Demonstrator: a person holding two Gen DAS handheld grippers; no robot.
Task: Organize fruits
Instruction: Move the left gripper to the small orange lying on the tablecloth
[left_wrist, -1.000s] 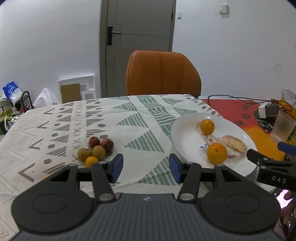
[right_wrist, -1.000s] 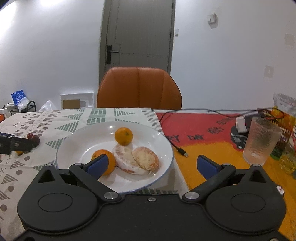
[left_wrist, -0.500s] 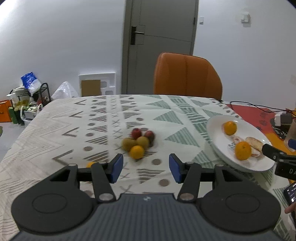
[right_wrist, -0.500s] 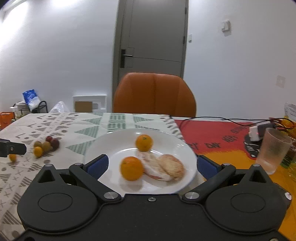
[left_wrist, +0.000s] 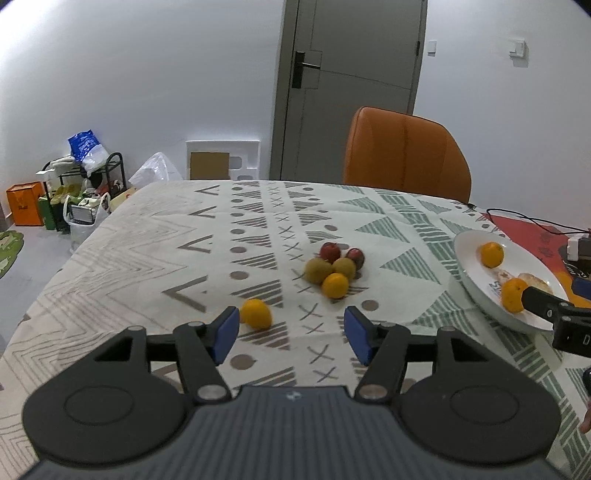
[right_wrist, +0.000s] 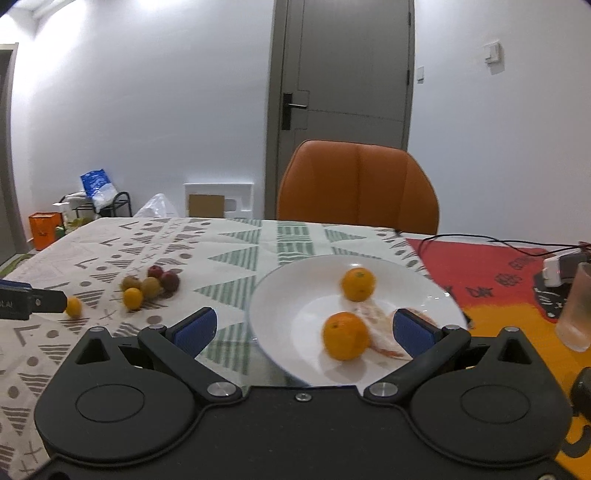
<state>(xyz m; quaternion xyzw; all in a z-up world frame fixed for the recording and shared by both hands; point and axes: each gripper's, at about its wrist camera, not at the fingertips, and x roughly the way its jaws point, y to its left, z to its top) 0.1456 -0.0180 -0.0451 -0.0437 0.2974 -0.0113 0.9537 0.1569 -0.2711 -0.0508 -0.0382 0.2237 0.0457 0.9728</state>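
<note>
A lone orange (left_wrist: 256, 313) lies on the patterned tablecloth just ahead of my open, empty left gripper (left_wrist: 290, 332), near its left finger. Behind it sits a cluster of two kiwis, two red fruits and an orange (left_wrist: 335, 285). A white plate (left_wrist: 465, 273) at the right holds two oranges and peeled pieces. In the right wrist view my right gripper (right_wrist: 303, 328) is open and empty at the plate's near rim (right_wrist: 258, 325), with one orange (right_wrist: 345, 335) between its fingers and another orange (right_wrist: 357, 284) farther back. The cluster (right_wrist: 149, 286) lies to its left.
An orange chair (left_wrist: 404, 155) stands behind the table. A red mat (right_wrist: 480, 273), cables, a white charger (right_wrist: 552, 271) and a clear ribbed cup (right_wrist: 576, 306) are at the right. Bags and a rack (left_wrist: 74, 188) stand on the floor at the left.
My left gripper has swung left and back from the plate, so the cluster and a lone orange now lie ahead. The right view has shifted right, with the plate now lower and closer.
</note>
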